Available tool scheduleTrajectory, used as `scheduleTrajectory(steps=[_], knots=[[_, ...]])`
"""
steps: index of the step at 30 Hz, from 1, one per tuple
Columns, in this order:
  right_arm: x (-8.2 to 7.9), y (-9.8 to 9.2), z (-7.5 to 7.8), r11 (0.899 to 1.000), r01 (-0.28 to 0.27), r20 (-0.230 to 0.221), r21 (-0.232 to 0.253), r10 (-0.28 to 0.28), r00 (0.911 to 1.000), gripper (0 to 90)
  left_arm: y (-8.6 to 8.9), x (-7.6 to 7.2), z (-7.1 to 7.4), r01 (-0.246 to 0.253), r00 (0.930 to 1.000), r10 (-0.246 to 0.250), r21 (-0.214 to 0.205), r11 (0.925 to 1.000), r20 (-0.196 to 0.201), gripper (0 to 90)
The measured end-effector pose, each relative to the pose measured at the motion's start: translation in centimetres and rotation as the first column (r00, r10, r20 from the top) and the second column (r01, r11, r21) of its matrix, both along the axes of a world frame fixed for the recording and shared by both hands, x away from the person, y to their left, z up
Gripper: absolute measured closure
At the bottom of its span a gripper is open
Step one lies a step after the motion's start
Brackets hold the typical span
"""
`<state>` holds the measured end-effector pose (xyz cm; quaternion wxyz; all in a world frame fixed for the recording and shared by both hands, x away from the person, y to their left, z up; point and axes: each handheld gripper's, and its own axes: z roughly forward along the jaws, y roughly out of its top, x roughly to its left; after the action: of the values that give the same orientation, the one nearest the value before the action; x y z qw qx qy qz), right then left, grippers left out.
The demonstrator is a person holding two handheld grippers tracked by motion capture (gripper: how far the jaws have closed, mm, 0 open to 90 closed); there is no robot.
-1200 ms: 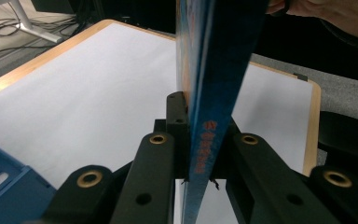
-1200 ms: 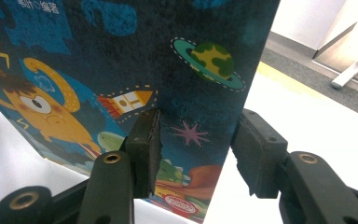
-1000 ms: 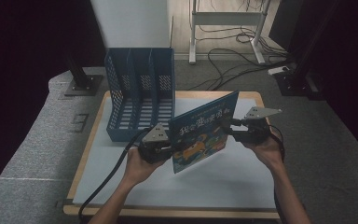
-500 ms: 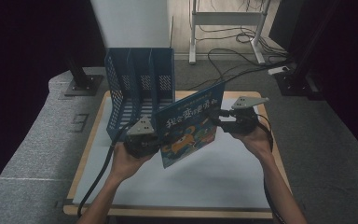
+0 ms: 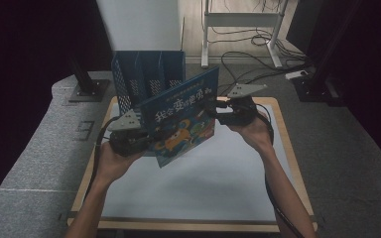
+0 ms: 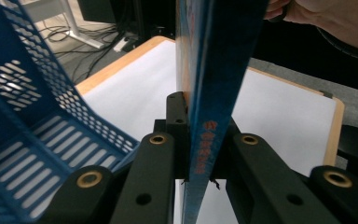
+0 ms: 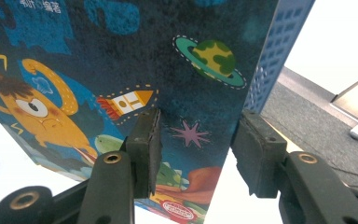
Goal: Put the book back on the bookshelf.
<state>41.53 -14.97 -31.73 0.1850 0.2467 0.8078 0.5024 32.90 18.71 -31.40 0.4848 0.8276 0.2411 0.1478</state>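
A thin blue picture book (image 5: 178, 119) with an orange cartoon creature on its cover hangs tilted in the air above the white table top (image 5: 203, 183), right in front of the blue file rack (image 5: 146, 74). My left gripper (image 5: 139, 141) is shut on the book's lower left edge; in the left gripper view the book (image 6: 214, 93) stands edge-on, clamped by my left gripper (image 6: 205, 140). My right gripper (image 5: 213, 113) is at the book's right side. In the right gripper view my right gripper (image 7: 198, 140) has its jaws apart, with the cover (image 7: 98, 60) close behind the left pad (image 7: 144, 144).
The slotted rack (image 6: 28, 116) stands upright at the table's far left, with several slots open to the front, and its corner (image 7: 279, 42) rises behind the book. Grey mats flank the wooden-edged table. Desk legs and cables (image 5: 248, 49) lie on the floor beyond.
Both hands have lifted the book and carried it left and farther away, toward the rack. The grip on the book looks the same.
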Motion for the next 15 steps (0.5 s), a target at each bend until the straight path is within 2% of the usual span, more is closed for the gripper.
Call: scheduleTrajectory(steps=[9, 15], knots=[[1.8, 2.5, 1.4, 1.000, -0.021, 0.020, 0.006, 0.021, 0.9996, 52.4, 1.9, 0.6, 0.9, -0.043, 0.9989, 0.043, -0.012, 0.9990, 0.019, 83.2], [2.9, 3.7, 1.2, 0.999, -0.038, 0.022, 0.022, 0.037, 0.9991, 52.3, 2.9, 0.9, 0.9, -0.082, 0.9961, 0.083, -0.019, 0.9964, 0.030, 83.2]])
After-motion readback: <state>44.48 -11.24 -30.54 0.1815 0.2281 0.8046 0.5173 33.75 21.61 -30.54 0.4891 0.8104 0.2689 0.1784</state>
